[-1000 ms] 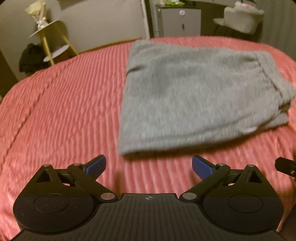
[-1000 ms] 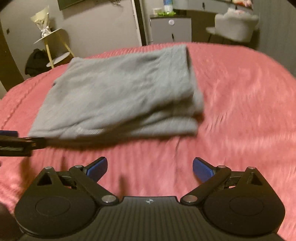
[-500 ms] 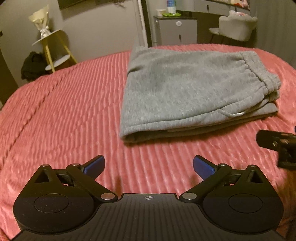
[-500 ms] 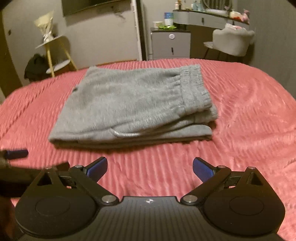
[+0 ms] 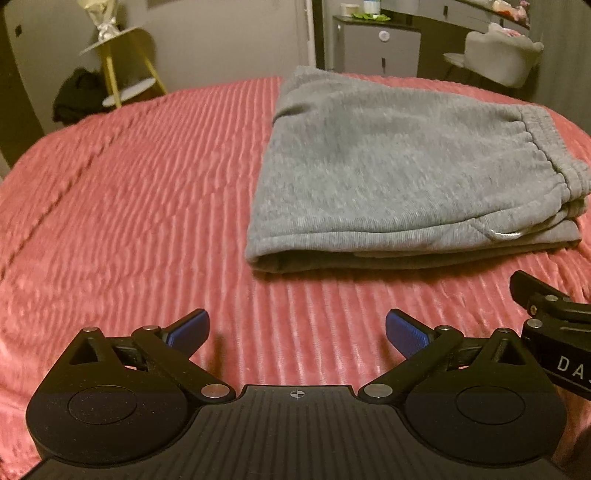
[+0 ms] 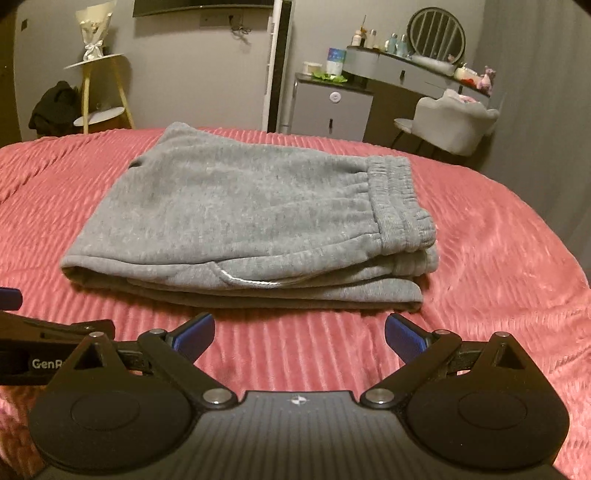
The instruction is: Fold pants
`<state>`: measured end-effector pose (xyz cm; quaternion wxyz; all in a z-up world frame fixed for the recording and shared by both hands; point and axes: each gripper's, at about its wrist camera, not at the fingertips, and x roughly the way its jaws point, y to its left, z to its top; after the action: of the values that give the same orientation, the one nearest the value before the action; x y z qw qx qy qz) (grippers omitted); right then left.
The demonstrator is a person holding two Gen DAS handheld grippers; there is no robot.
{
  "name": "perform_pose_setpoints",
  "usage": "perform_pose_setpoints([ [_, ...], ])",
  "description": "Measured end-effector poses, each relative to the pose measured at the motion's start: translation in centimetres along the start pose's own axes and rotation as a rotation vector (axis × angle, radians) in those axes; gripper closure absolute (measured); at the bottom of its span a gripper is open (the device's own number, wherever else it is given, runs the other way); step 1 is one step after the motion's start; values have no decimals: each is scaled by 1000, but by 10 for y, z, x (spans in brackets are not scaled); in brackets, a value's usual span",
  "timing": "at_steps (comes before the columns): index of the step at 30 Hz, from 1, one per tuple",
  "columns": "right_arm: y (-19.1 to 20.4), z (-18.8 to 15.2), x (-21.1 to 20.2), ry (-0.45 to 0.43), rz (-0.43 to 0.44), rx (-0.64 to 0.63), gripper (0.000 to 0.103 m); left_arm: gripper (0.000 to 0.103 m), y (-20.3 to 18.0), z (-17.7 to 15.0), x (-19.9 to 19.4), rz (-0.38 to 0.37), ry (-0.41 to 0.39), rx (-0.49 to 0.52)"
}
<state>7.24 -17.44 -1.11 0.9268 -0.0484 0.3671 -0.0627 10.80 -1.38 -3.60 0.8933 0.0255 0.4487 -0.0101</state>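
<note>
Pants (image 6: 251, 221) lie folded in a flat stack on the bedspread (image 5: 129, 206), dead ahead at 12 o'clock from my right gripper (image 6: 299, 334). Long axis runs left to right across my view. Waistband (image 6: 397, 201) end points to 3 o'clock; the rounded fold (image 6: 79, 264) sits at 9. Several layers show along the near edge, and a pale drawcord (image 6: 255, 282) loops out between them.

From my left gripper (image 5: 295, 328) the pants (image 5: 399, 177) sit at 1 o'clock, the waistband (image 5: 554, 162) at the far right.

Both grippers hover above the bedspread, short of the near edge, touching nothing. Left: blue pads spread wide, nothing between them. Right: same, wide apart and empty. The right gripper's black finger pokes into the left view at 3 o'clock; the left one shows at 9 in the right view.

No containers on the bed.

Around the room: yellow stand (image 6: 98, 92) at 10 o'clock with a wrapped bouquet (image 6: 94, 29) on top and a dark bundle (image 6: 55, 107) beside it. Small grey cabinet (image 6: 332, 109) at 12 to 1, with a few small items on top, too small to tell. Dresser (image 6: 406, 70) with round mirror (image 6: 436, 35) and bottles at 1 to 2, pale chair (image 6: 452, 123) in front of it. Nothing lies between grippers and pants.
</note>
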Motion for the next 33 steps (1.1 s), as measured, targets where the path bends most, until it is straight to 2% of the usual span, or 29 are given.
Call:
perform_pose_setpoints([
  [8, -10, -4, 16, 18, 15, 42, 4, 0, 1, 2, 6, 15, 11, -18],
  [33, -16, -7, 16, 17, 39, 97, 4, 0, -5, -1, 7, 34, 15, 24],
])
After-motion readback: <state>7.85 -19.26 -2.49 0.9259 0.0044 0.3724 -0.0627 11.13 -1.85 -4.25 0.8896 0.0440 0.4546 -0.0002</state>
